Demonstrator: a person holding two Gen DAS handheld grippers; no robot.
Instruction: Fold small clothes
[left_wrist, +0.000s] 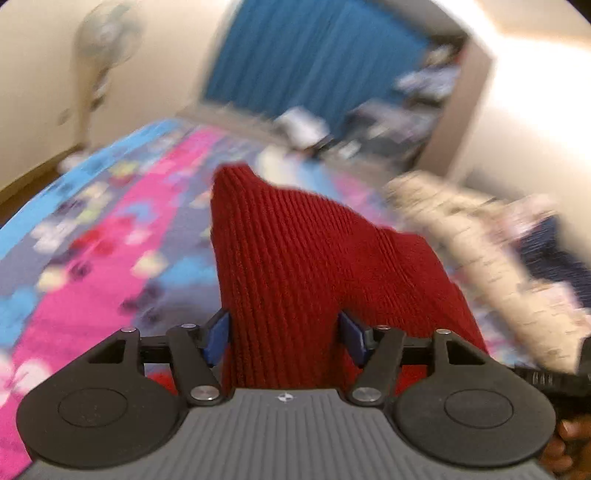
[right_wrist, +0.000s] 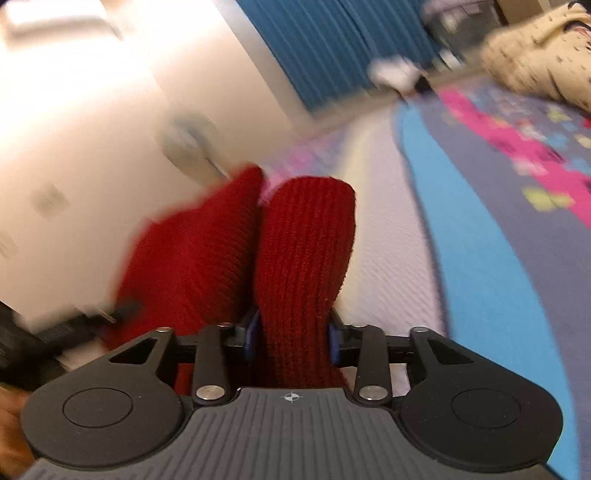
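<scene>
A dark red ribbed knit garment fills the middle of the left wrist view, held up above the bed. My left gripper is shut on its bunched cloth between the blue pads. The same red garment shows in the right wrist view, where my right gripper is shut on another part of it. A second fold of it hangs to the left. Both views are blurred by motion.
A bed cover patterned in pink, blue and grey lies below. A cream patterned garment lies at the right, and it also shows in the right wrist view. A blue curtain, a standing fan and cluttered shelves stand behind.
</scene>
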